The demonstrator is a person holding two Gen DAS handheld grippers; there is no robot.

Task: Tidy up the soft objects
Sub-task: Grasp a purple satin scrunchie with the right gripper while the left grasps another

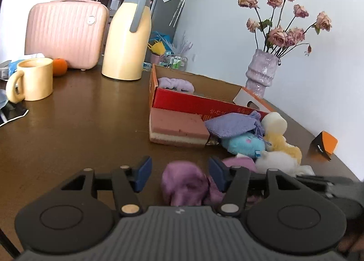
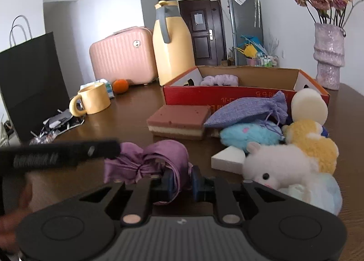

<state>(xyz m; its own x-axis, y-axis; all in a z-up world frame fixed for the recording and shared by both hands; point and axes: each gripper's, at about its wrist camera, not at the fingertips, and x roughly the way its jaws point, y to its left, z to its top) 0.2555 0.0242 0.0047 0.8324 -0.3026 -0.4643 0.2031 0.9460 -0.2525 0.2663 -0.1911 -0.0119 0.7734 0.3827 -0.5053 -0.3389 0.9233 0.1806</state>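
Note:
A crumpled purple cloth (image 1: 184, 183) (image 2: 159, 154) lies on the brown table, close in front of both grippers. My left gripper (image 1: 180, 175) is open, with the cloth between its blue pads (image 1: 143, 174). My right gripper (image 2: 183, 183) is shut on a fold of that cloth. Behind it stands a red cardboard box (image 1: 193, 101) (image 2: 227, 95) holding a lilac fluffy piece (image 2: 219, 80). In front of the box lie a pink-and-cream sponge (image 2: 179, 120), a lilac drawstring pouch (image 2: 248, 111), and blue (image 2: 250, 136), yellow (image 2: 314, 145) and white (image 2: 277, 165) plush toys.
A cream jug (image 1: 127, 40), a yellow mug (image 1: 34, 79), an orange (image 1: 59, 66) and a pink case (image 1: 66, 33) stand at the back left. A vase of dried roses (image 1: 261, 76) is behind the box. A black paper bag (image 2: 29, 83) stands far left.

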